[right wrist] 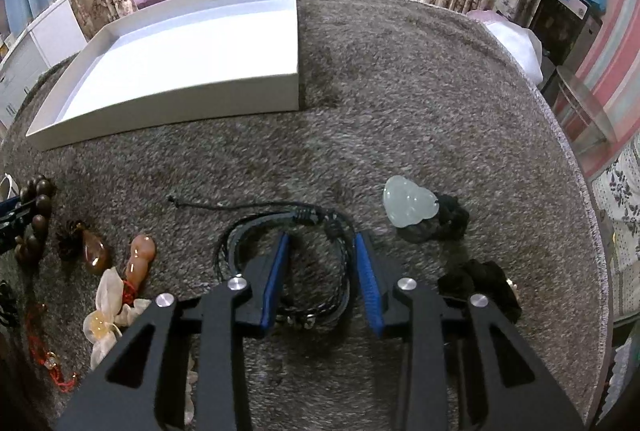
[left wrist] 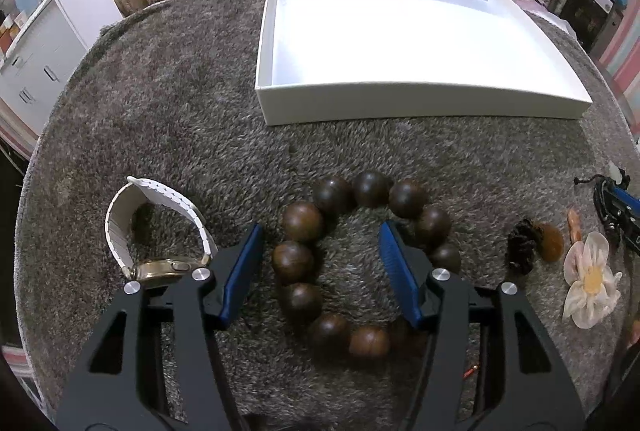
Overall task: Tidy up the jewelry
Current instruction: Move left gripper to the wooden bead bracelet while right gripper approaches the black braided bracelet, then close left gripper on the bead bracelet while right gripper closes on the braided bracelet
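1. Left claw stands wide, straddling the dark brown wooden bead bracelet on the grey carpeted desk, the white shallow cardboard tray at twelve o'clock.
2. Right claw stands narrow around the black braided cord bracelet, not visibly gripping it.

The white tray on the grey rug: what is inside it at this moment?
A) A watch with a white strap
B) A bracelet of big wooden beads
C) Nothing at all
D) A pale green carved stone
C: the white tray shows only a bare white floor, while the wooden bead bracelet, the watch and the pale green stone all lie on the grey rug outside it.
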